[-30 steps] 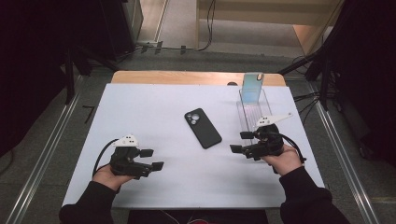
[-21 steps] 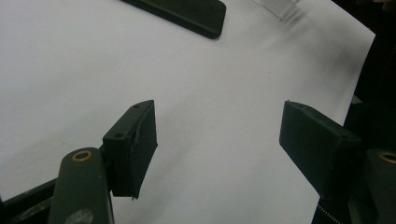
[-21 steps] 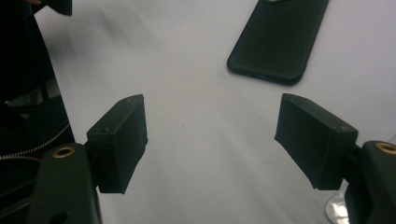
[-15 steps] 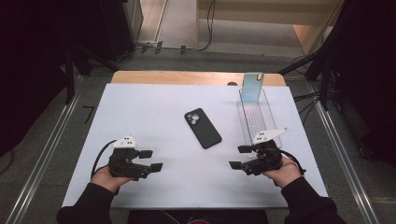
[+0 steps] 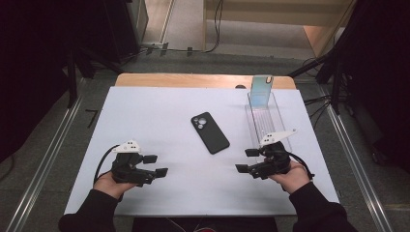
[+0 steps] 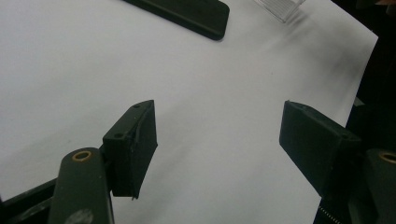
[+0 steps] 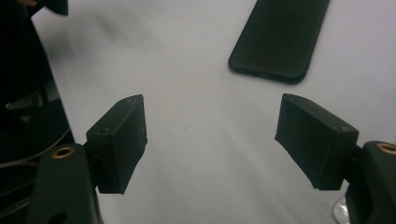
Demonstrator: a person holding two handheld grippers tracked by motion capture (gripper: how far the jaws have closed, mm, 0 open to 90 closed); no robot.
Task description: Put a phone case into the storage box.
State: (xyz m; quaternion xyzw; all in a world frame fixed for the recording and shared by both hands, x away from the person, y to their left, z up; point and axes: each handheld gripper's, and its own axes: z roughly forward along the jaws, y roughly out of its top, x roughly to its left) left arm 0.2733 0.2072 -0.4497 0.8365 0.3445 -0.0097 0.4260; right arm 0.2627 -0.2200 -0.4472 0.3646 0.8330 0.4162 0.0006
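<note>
A black phone (image 5: 210, 133) lies camera side up in the middle of the white table top (image 5: 154, 111); it also shows ahead in the left gripper view (image 6: 187, 11) and the right gripper view (image 7: 278, 37). My left gripper (image 5: 156, 164) rests near the front left, jaws wide apart and holding nothing (image 6: 219, 135). My right gripper (image 5: 245, 160) sits at the front right, just below a clear plastic rack (image 5: 267, 121), also open with nothing in it (image 7: 210, 135). Both point inward toward the phone, a hand's length from it.
A second, light-coloured phone (image 5: 261, 91) stands upright at the far end of the clear rack. A wooden strip (image 5: 193, 79) runs along the table's far edge. Metal floor rails (image 5: 53, 145) flank the table on both sides.
My right gripper has drawn back toward the near edge, away from the side of the clear rack. The left gripper has barely shifted. The phone has not moved.
</note>
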